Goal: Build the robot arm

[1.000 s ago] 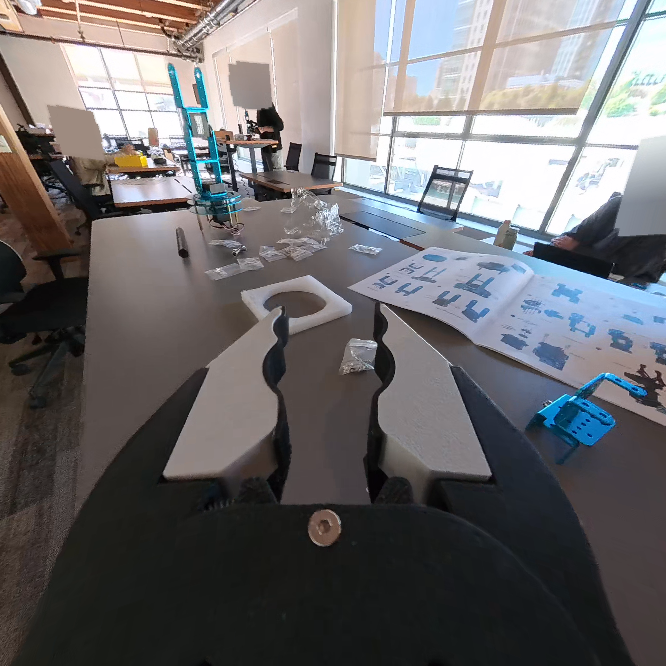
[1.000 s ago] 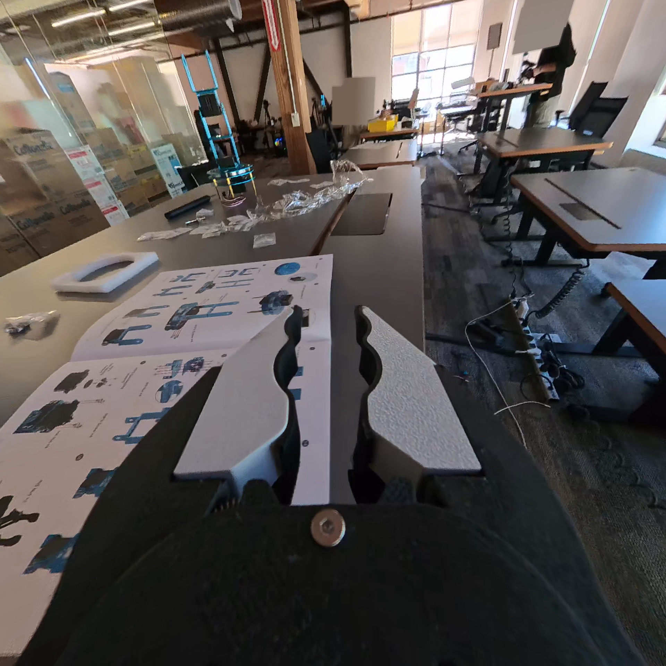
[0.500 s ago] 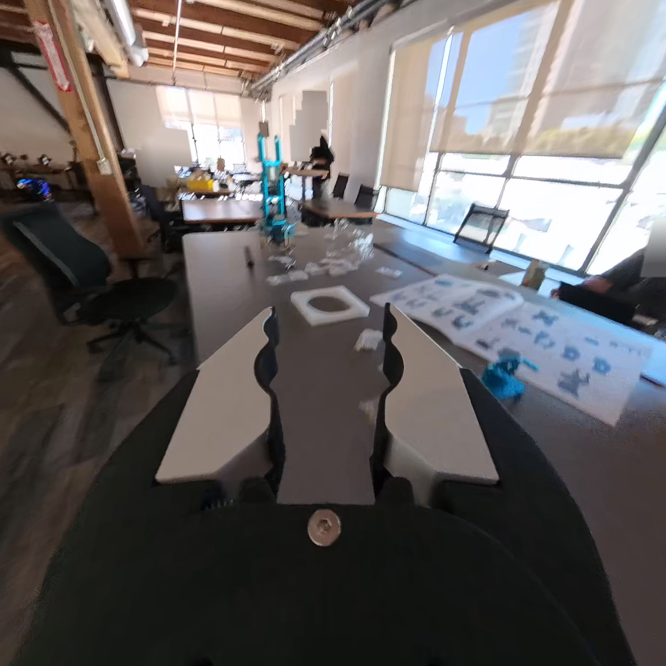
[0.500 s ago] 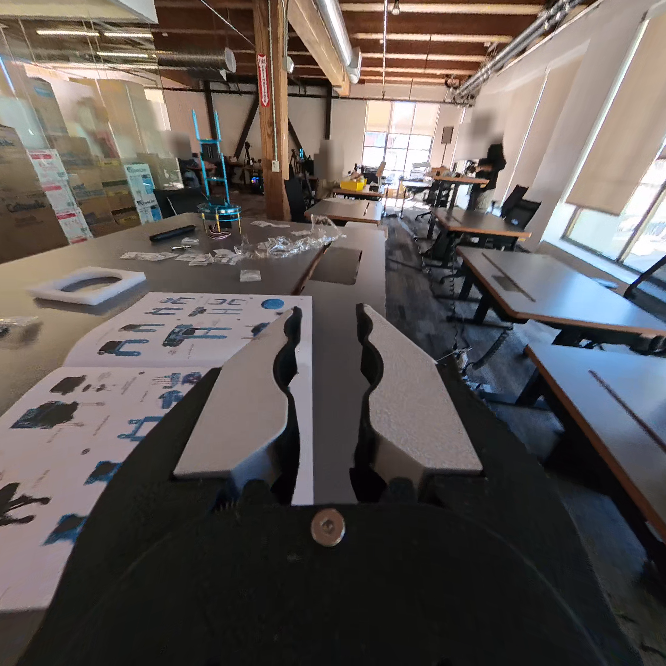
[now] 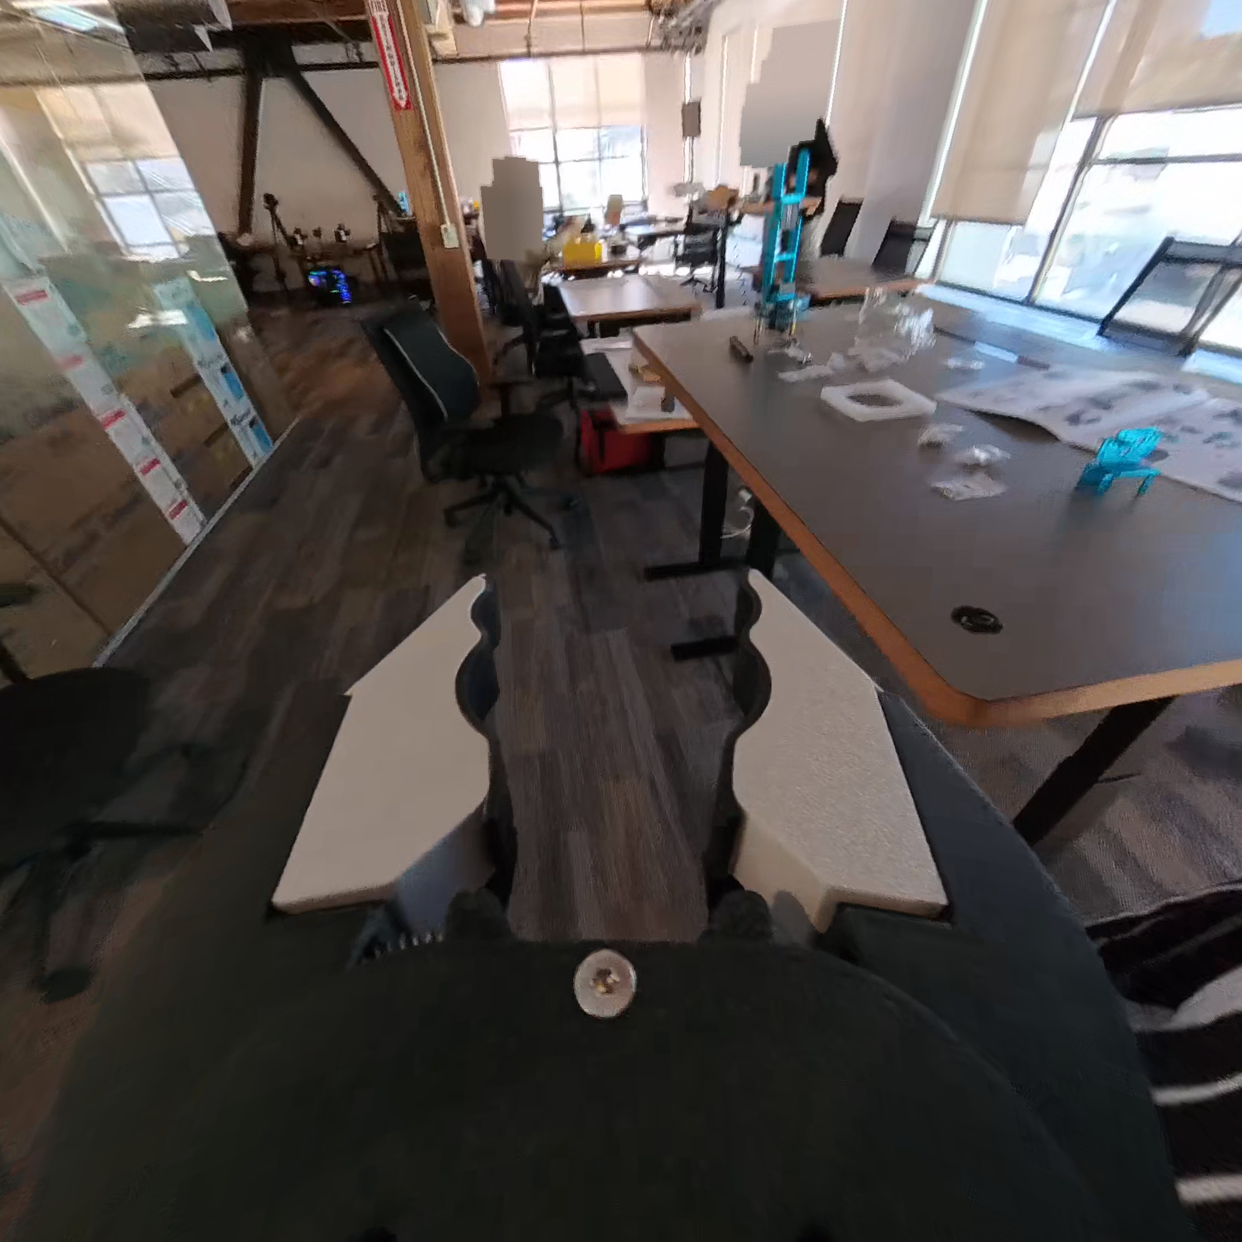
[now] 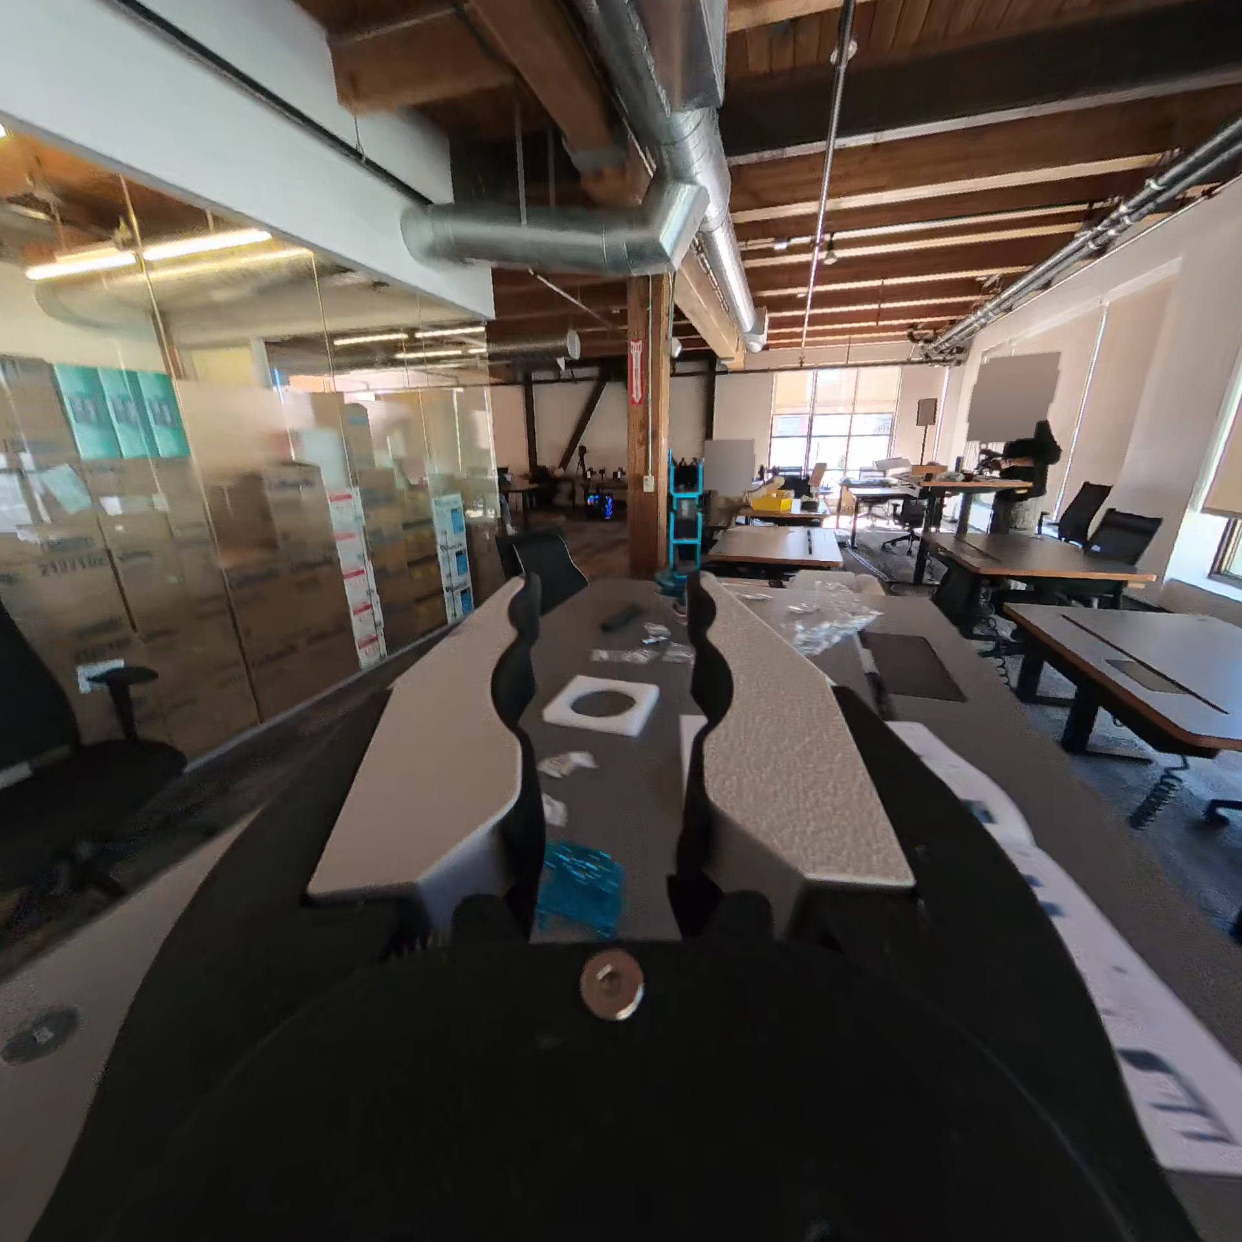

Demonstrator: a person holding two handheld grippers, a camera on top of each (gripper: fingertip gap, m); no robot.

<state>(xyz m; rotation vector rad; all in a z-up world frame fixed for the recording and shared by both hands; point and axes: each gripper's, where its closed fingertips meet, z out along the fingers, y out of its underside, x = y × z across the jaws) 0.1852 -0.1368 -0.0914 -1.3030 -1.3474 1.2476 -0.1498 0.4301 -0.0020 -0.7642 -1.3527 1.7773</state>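
Observation:
My left gripper [image 5: 615, 588] is open and empty, held off the table's left side over the floor. My right gripper [image 6: 613, 585] is open and empty above the dark table [image 6: 605, 793]. A small blue metal bracket [image 6: 579, 888] lies on the table between the bases of its fingers; it also shows in the left wrist view [image 5: 1119, 460]. A white foam square with a round hole [image 6: 600, 706] lies farther on, also seen in the left wrist view [image 5: 877, 401]. Small clear bags of parts [image 6: 566, 764] lie between them. An open instruction sheet [image 5: 1102, 410] lies at the right.
A tall blue frame model [image 5: 783, 249] and a black cylinder [image 5: 739, 348] stand at the table's far end, with crumpled clear plastic [image 6: 830, 615]. Black office chairs [image 5: 470, 430] stand left of the table. A wooden post [image 5: 440, 195], glass wall [image 5: 101, 376] and other desks [image 6: 1136, 679] surround. The left gripper's tips are roughly 65 cm from the right gripper's.
Both grippers pulled back and swung left. The left one left the table and now faces the floor. The right one rose and now looks along the table over the blue bracket.

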